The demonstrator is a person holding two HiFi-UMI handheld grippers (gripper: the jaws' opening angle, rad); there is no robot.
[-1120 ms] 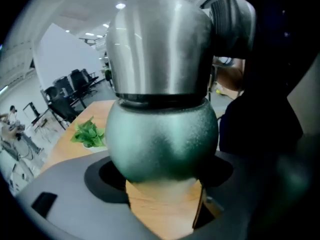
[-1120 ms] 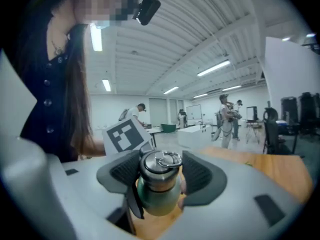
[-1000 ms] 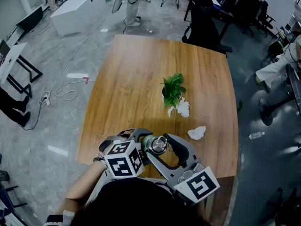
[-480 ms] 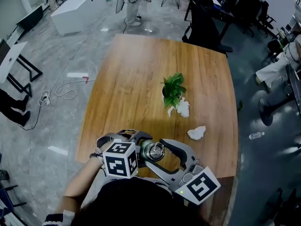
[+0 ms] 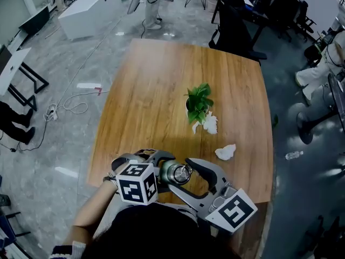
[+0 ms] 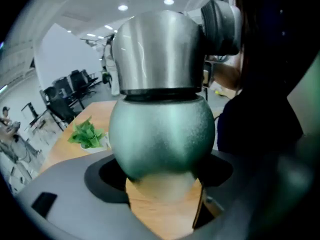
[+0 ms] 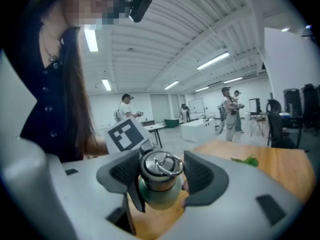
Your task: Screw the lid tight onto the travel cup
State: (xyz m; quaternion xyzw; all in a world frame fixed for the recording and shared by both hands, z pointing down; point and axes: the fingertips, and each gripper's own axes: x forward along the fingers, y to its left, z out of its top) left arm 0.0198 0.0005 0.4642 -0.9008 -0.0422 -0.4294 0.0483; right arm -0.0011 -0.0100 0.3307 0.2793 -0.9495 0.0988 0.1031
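Travel cup (image 5: 173,174) is upright at the near edge of the desk (image 5: 161,90), right in front of you, held between both tools. Your left claw (image 6: 162,184) is clamped low on its rounded green body, and the steel lid (image 6: 157,51) rises above the jaws. Your right claw (image 7: 161,176) is closed on that lid, with its ribbed pads (image 7: 122,171) on either side and the wire ring (image 7: 167,163) on top. Farther out on the desk stands a small leafy plant (image 5: 198,102) with a crumpled tissue (image 5: 210,124) against its base. A second tissue (image 5: 225,152) lies apart from it, nearer your right claw.
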